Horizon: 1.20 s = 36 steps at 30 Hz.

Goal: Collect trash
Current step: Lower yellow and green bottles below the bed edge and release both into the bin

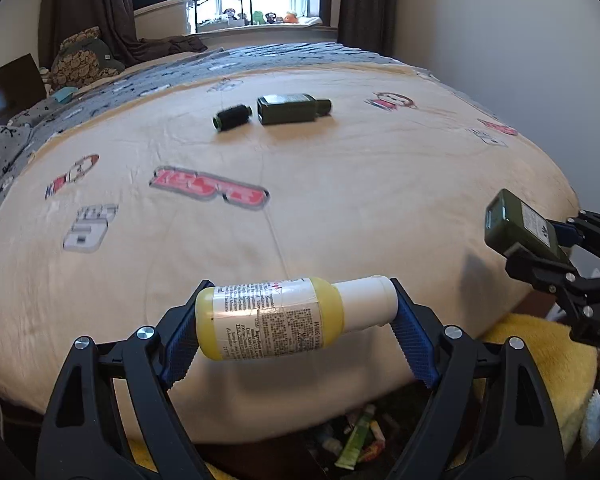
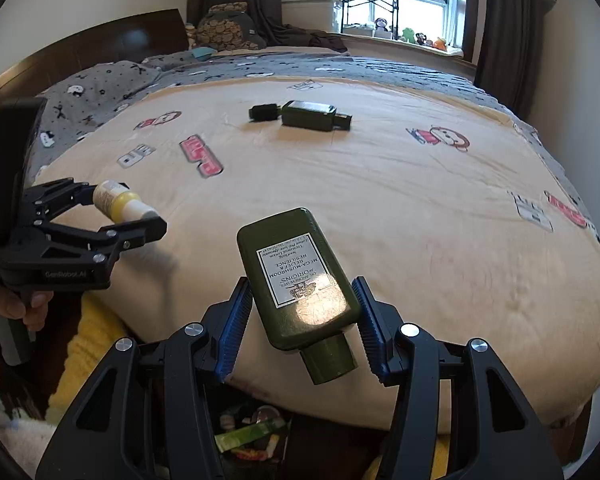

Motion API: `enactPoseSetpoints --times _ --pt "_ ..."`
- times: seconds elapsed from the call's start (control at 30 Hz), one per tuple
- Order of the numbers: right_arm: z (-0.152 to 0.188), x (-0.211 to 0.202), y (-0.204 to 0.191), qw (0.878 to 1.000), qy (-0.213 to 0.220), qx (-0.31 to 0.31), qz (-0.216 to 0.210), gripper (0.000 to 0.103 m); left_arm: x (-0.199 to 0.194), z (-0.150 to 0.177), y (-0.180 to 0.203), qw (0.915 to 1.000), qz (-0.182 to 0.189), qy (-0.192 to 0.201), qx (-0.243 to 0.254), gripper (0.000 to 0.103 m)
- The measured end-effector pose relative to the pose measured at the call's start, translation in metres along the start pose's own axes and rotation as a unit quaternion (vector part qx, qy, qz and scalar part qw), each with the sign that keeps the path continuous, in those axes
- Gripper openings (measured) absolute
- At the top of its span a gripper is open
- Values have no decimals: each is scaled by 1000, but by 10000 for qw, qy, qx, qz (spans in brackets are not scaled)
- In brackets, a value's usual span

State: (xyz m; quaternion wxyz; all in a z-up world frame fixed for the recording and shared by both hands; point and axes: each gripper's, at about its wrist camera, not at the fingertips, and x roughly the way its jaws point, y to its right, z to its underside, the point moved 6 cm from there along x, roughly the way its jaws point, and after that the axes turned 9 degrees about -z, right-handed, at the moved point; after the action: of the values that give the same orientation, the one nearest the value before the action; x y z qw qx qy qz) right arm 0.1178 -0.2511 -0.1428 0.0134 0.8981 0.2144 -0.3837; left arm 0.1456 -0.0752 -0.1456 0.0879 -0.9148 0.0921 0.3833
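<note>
Left tongs [image 1: 296, 320] clenched end to end on a small yellow bottle [image 1: 276, 318] with a white cap and a printed label, held lengthwise across the view, cap toward the right, above the near edge of the bed [image 1: 340, 200]. Right tongs [image 2: 302, 320] clenched on the sides of a dark olive-green lotion bottle [image 2: 298, 276], label reading ORIGINS upside down, round cap pointing back toward the camera, flat base pointing out over the bed and tilted slightly left.

Only in the right wrist view: the label text on the green bottle, a dark wooden headboard [image 2: 100, 50], and a hand [image 2: 16, 304] gripping the left tool's handle. Only in the left wrist view: the fine print on the yellow bottle.

In both views: a second green bottle [image 1: 290, 109] lying on its side far out on the cream blanket, just beside a small dark cylindrical cap [image 1: 233, 117]. Below the bed edge, between the tongs, a bin of mixed trash [image 2: 252, 432], including a green tube.
</note>
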Motion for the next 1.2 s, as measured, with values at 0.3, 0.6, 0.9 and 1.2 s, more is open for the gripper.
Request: enactPoseSetpoints --times 0.3,0.6,0.9,1.2 --pt "65 -11 -20 9990 -316 289 -91 52 -10 86 27 9982 296 -479 194 80" --pt "128 31 -33 9882 -1196 883 -379 52 20 153 40 9878 509 -1410 415 80" --pt "169 77 -32 9719 -1936 1311 -262 52 60 195 41 9724 695 -2199 348 80" --pt "189 97 -24 9606 -2231 1638 -268 52 81 216 54 9629 874 -2510 463 80"
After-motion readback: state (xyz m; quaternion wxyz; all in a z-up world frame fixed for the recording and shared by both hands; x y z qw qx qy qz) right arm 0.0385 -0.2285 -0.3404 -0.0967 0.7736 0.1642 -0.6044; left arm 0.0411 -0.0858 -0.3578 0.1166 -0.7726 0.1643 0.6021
